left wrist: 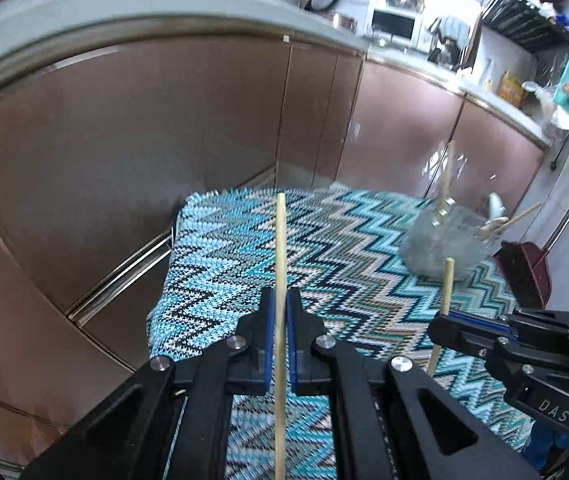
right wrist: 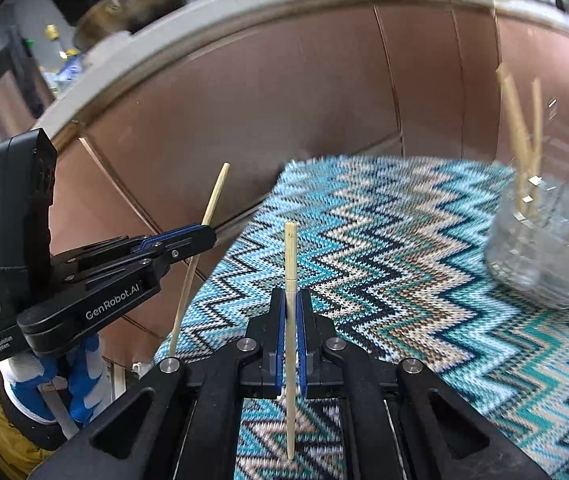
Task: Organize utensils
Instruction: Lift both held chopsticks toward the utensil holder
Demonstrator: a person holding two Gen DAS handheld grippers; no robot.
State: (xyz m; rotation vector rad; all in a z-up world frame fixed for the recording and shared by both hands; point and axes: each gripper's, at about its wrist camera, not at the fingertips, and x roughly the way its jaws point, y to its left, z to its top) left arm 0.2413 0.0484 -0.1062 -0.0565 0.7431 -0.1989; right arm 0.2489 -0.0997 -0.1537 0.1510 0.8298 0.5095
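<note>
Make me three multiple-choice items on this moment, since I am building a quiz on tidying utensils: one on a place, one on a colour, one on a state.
1. Where does the glass jar stand?
A. on the zigzag cloth
B. on the counter
C. on the floor

2. What colour are the pads of the left gripper?
A. red
B. blue
C. white

3. What is the state of the right gripper?
A. open and empty
B. shut on a spoon
C. shut on a chopstick

Answers:
1. A, the jar sits on the zigzag cloth, with chopsticks already standing in it.
2. B, blue pads line both fingers, closed on the left chopstick.
3. C, its pads press the right chopstick from both sides, clear of the cloth.
</note>
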